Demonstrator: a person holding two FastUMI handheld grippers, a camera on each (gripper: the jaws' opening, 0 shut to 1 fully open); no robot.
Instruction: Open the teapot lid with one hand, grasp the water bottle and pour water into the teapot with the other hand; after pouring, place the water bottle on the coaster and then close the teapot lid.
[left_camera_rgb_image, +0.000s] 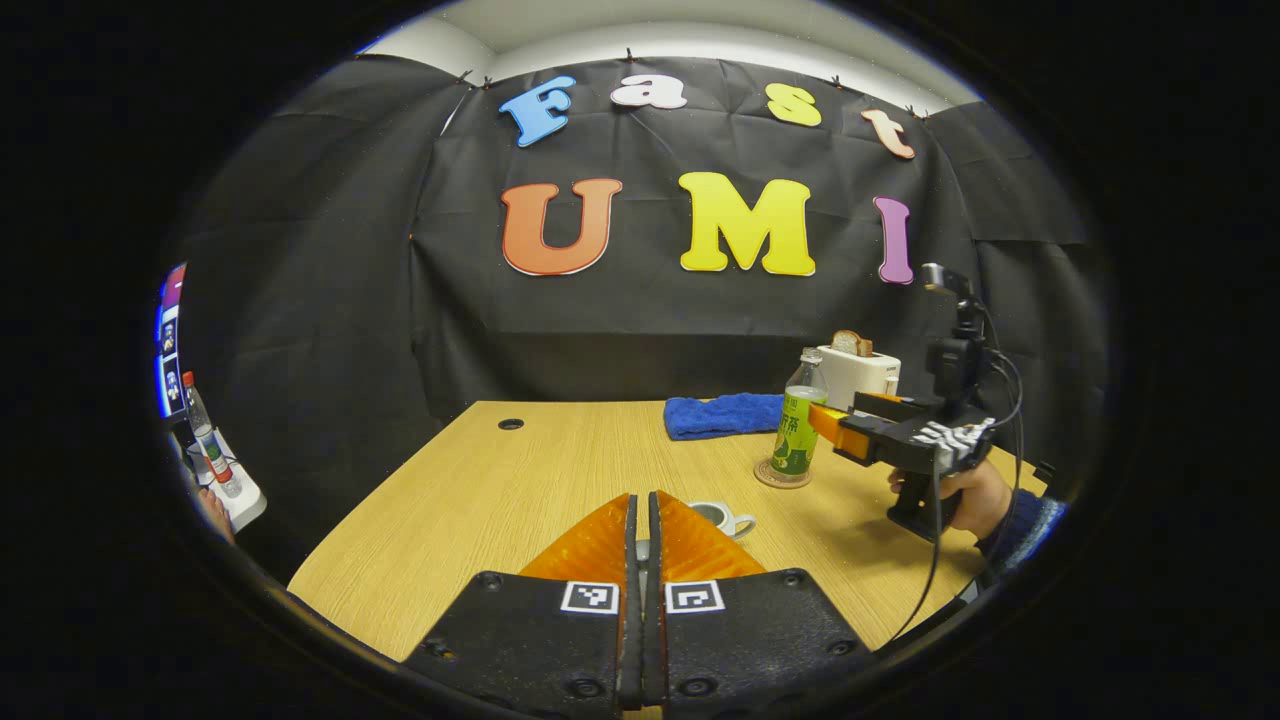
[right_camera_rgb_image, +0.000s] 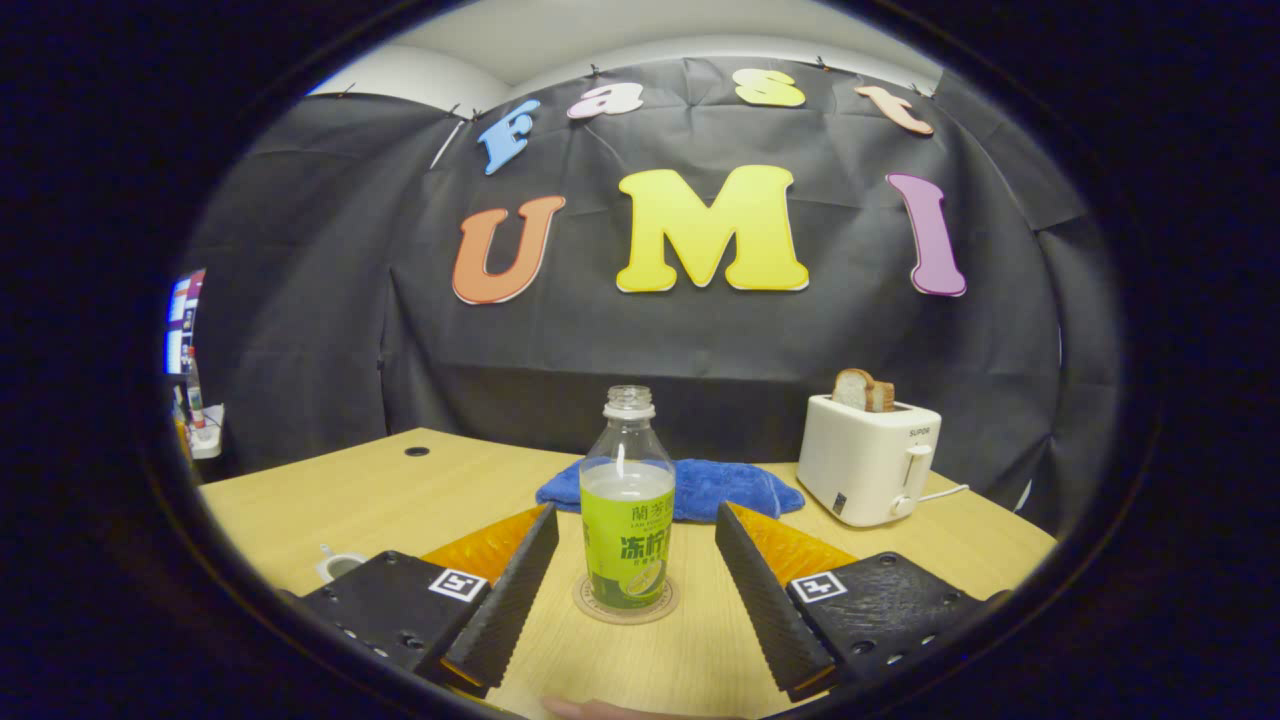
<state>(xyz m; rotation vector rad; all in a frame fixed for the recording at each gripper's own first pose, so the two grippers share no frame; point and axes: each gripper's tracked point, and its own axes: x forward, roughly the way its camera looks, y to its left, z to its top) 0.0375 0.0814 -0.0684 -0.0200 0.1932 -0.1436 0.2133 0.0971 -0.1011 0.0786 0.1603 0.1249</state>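
Water bottle (right_camera_rgb_image: 627, 510), uncapped on its coaster (right_camera_rgb_image: 626, 603) near the tabletop's (right_camera_rgb_image: 330, 490) far edge, sits between the open right claw (right_camera_rgb_image: 632, 570); a careless brush could topple it, while the left claw (left_camera_rgb_image: 641, 540) looks closed, probably on the teapot lid.

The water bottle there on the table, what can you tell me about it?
The water bottle is clear plastic with a green label and no cap, its neck open. It holds pale liquid about to its shoulder. It stands upright on a round coaster on the wooden table, before a blue towel. The right claw is open with a finger on each side, not touching it.
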